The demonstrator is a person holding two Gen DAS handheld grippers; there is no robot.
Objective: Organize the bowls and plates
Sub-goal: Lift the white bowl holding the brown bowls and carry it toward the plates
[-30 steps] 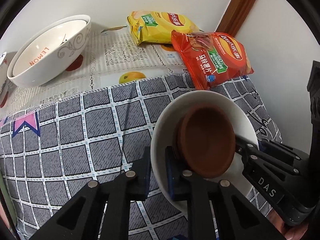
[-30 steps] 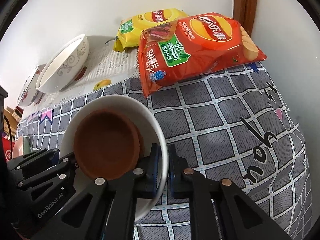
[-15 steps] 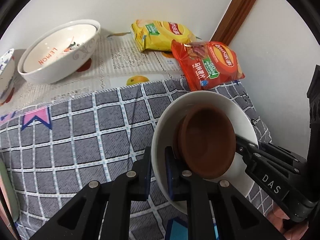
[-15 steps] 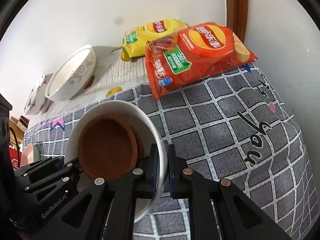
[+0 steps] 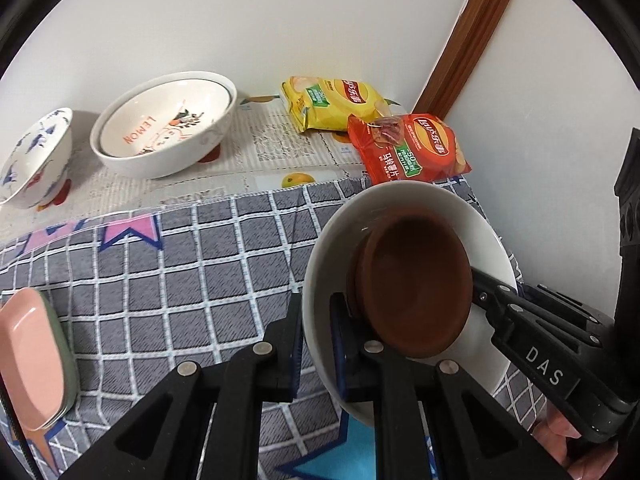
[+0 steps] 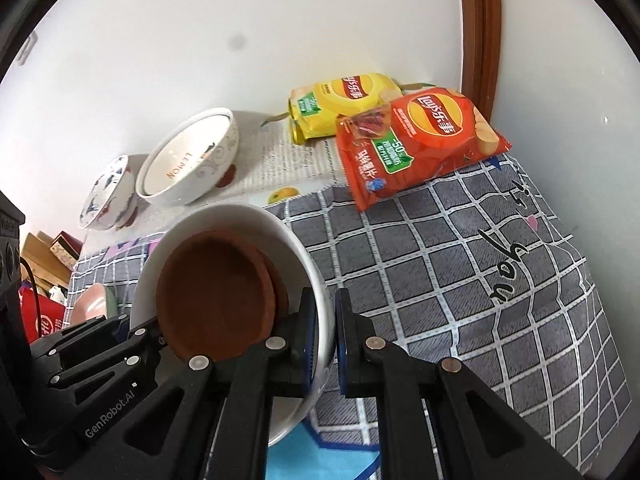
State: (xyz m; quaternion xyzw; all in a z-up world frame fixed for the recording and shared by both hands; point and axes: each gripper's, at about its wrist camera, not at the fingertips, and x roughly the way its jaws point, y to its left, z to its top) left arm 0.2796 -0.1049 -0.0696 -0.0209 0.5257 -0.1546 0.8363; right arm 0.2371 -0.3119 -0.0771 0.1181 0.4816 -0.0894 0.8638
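Both grippers, left gripper (image 5: pixel 316 344) and right gripper (image 6: pixel 326 344), pinch the white bowl (image 5: pixel 400 196), seemingly lifted.

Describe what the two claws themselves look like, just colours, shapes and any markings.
Both are matte black, angular plastic linkages with silver rivets and blue finger pads. The right claw reads "DAS" in white from the other camera; the left claw reads "GenRobot.AI". No sleeves visible.

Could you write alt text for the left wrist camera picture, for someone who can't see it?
Two black grippers, left and right, pinch opposite rims of a white bowl holding brown dishes above a grey checked cloth. Behind sit a lemon-print bowl, a blue-patterned bowl and two crisp bags.
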